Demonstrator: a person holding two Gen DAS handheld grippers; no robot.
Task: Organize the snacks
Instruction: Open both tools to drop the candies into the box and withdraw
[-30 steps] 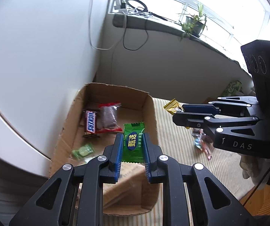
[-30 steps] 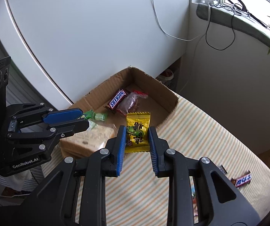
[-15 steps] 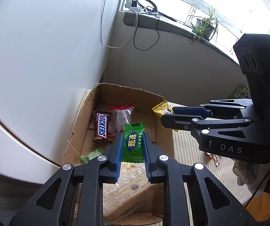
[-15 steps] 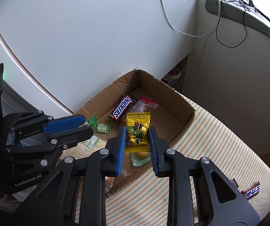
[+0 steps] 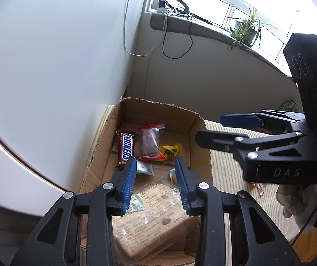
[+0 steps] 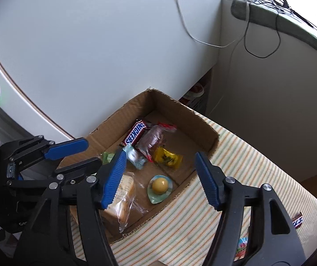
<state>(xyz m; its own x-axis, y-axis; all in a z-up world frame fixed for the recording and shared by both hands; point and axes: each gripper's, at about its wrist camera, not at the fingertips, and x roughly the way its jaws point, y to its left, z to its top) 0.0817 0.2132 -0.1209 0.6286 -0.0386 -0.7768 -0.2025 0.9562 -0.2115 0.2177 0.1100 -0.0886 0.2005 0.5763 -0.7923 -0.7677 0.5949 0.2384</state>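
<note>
Now both tongs, left tongs [image 5: 155, 173] and right tongs [image 6: 159, 173], have just opened, empty, above the cardboard box [image 6: 205, 128]; the yellow candy [image 6: 167, 157] lies below inside.

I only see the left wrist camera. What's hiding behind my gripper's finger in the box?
Observer: A round yellow sweet, lying in the cardboard box near its front wall.
Child: Is the other gripper holding something?
Observer: No. The right gripper has just been opening its jaws; they stand wide with nothing between them.
Child: Are any snacks left outside?
Observer: Yes, a second Snickers bar lies on the striped cloth, at the picture's right edge.
</note>
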